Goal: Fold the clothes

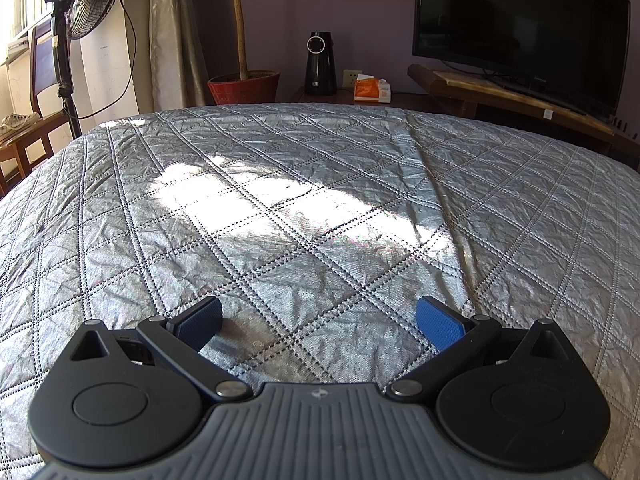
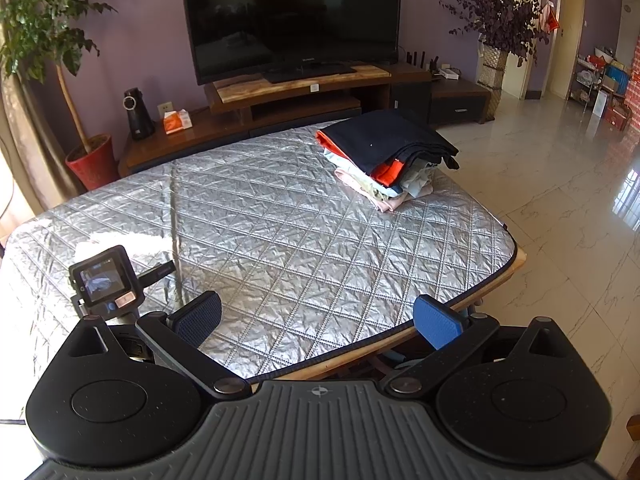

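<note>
There is 1 stack of folded clothes (image 2: 390, 160) on 1 quilted silver table cover (image 2: 280, 232). I count 1 television (image 2: 292, 16), 1 standing fan (image 1: 86, 4), 1 tissue box (image 2: 178, 120), 1 black speaker (image 2: 138, 114) and 2 potted plants: 1 in a red pot (image 2: 92, 164), 1 in a woven pot (image 2: 494, 64).

Quilted silver table (image 2: 280, 240), folded clothes stack (image 2: 388, 152)

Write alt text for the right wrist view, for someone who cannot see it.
An open two-finger gripper with blue pads, the right gripper, hangs over the near edge of a table under a silver quilted cover. A stack of folded clothes, dark blue on top, sits at the far right corner. Behind are a television and a potted plant.
</note>
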Available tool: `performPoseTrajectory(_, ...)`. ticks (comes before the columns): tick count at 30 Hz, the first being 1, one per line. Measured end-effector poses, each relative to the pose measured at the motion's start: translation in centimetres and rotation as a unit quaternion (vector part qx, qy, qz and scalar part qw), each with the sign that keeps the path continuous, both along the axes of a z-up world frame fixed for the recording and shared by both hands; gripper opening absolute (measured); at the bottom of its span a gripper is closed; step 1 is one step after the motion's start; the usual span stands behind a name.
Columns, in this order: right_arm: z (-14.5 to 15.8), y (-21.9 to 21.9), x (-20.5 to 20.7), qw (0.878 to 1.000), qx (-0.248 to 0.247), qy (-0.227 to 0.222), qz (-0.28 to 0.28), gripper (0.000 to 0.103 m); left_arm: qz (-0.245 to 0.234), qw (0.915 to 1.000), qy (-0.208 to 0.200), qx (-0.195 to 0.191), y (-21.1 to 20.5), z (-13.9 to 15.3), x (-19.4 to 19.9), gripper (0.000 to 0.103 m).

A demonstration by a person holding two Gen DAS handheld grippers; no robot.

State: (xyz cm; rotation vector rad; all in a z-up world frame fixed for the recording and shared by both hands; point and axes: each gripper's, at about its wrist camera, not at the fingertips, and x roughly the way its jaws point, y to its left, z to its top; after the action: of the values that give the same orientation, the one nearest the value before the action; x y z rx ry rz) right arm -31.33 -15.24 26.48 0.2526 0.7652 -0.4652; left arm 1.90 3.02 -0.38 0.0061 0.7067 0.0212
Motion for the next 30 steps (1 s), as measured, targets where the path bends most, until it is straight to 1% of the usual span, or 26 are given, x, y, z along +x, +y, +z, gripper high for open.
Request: performPoseTrajectory(30,-0.79,-0.19,-0.02,1.0,0.003,0.008,-0.003,0.103,0.0,1.0,0.0,0.0,0.0,0.0,-0.01,0.103)
